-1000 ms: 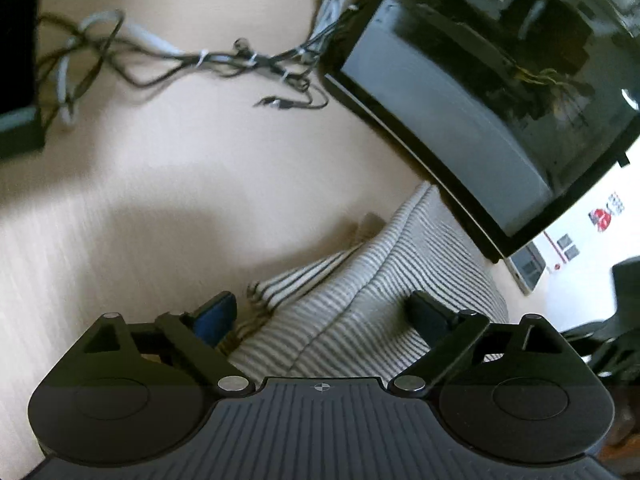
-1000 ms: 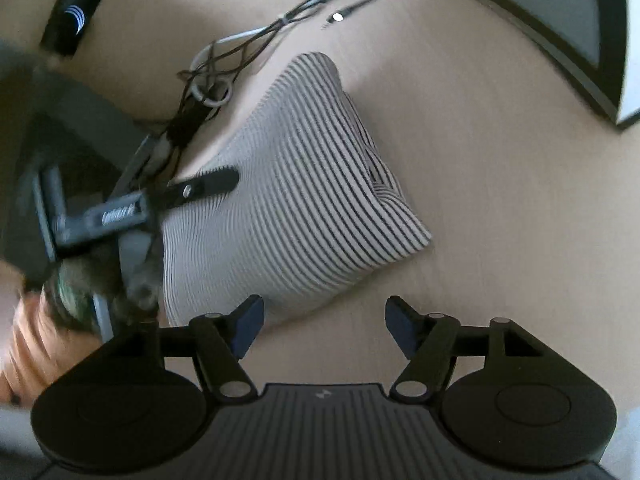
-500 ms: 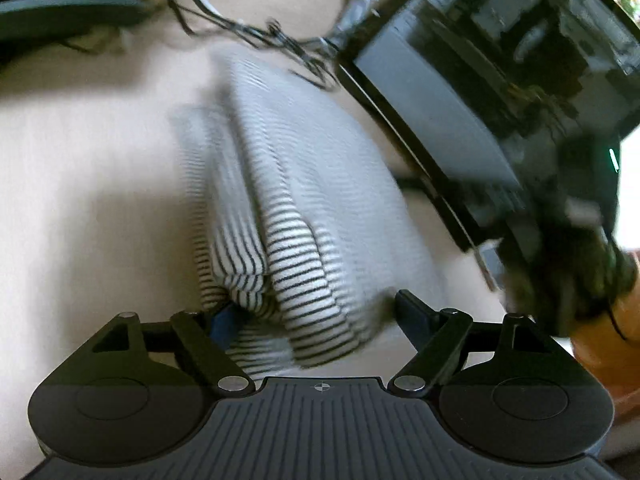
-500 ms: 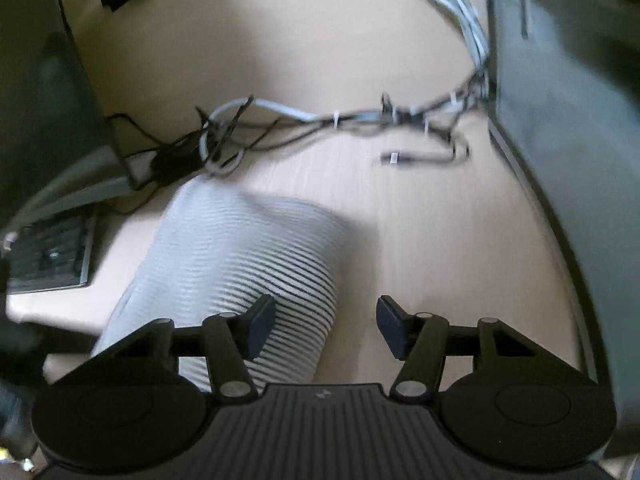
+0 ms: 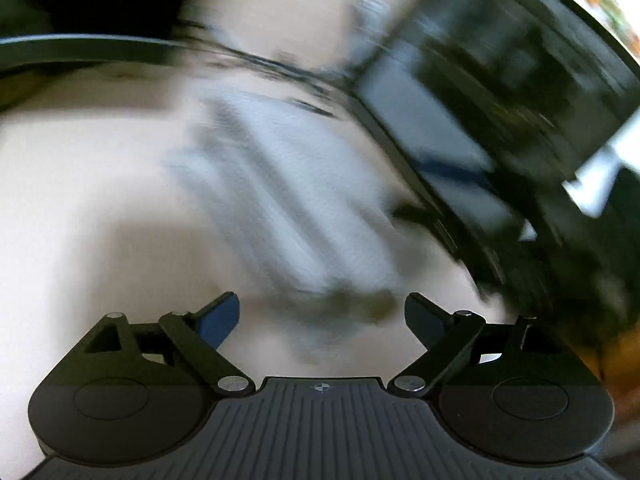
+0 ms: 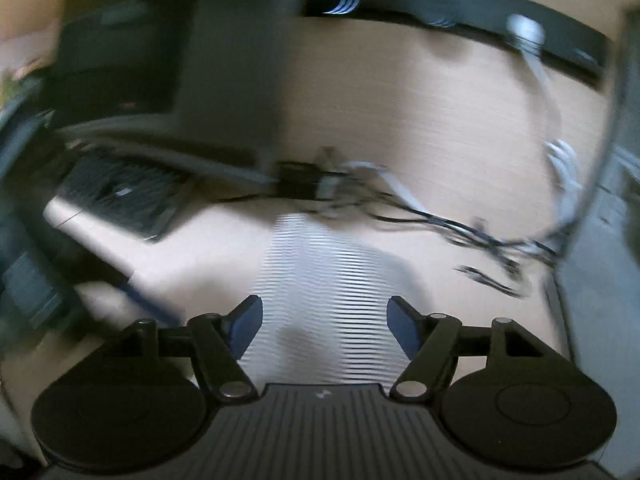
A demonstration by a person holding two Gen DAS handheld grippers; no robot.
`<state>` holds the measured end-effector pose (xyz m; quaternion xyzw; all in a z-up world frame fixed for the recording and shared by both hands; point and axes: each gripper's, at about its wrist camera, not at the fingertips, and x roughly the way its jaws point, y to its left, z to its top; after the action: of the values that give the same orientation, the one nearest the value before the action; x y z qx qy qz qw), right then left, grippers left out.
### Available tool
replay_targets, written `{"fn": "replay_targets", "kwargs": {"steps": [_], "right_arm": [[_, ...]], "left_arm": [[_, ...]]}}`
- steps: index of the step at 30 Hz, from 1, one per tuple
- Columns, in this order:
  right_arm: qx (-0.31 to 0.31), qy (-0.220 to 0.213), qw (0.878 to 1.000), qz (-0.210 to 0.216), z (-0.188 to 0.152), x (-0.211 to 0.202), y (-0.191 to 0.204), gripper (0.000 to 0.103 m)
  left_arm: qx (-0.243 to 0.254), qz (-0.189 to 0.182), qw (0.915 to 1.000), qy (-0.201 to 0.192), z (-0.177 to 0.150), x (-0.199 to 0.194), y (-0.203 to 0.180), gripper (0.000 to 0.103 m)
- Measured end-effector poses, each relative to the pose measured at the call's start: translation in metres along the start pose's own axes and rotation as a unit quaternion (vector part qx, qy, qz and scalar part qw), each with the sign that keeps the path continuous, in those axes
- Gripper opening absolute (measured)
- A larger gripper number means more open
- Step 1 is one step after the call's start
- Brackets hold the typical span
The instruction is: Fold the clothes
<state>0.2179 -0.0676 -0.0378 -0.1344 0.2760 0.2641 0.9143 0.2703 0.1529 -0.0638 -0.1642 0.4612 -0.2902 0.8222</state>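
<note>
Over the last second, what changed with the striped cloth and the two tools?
The left tool has let go of the striped cloth and backed off; its jaws stand open and empty. The right tool swung round to face the cloth, open. The cloth stays on the desk, near the cables.

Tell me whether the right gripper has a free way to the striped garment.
Probably yes: the right gripper is open and empty, with the striped garment lying directly ahead on the desk; the cables sit beyond it.
</note>
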Motion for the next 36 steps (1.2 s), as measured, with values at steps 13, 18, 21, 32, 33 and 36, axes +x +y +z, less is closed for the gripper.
{"fn": "replay_targets", "kwargs": {"steps": [13, 18, 21, 32, 33, 36], "right_arm": [[-0.043, 0.026, 0.999, -0.014, -0.006, 0.025, -0.010, 0.025], [-0.018, 0.008, 1.000, 0.006, 0.017, -0.001, -0.024, 0.022], [-0.038, 0.029, 0.999, 0.023, 0.018, 0.007, -0.015, 0.022], [-0.027, 0.057, 0.996, 0.061, -0.003, 0.017, -0.006, 0.047], [-0.040, 0.054, 0.996, 0.063, -0.006, 0.011, -0.004, 0.055], [-0.081, 0.059, 0.993, 0.059, -0.017, 0.002, 0.005, 0.062]], "left_arm": [[-0.009, -0.028, 0.9995, -0.012, 0.002, 0.012, -0.004, 0.056], [0.036, -0.051, 0.9979, 0.019, -0.002, 0.038, -0.023, 0.049], [0.054, -0.045, 0.9971, 0.027, -0.006, 0.041, -0.027, 0.049], [0.060, -0.006, 0.9977, 0.031, -0.015, 0.020, -0.015, 0.067], [0.043, -0.001, 0.9988, 0.024, -0.012, 0.014, -0.009, 0.068], [-0.007, 0.006, 1.0000, 0.000, -0.001, 0.001, 0.006, 0.070]]}}
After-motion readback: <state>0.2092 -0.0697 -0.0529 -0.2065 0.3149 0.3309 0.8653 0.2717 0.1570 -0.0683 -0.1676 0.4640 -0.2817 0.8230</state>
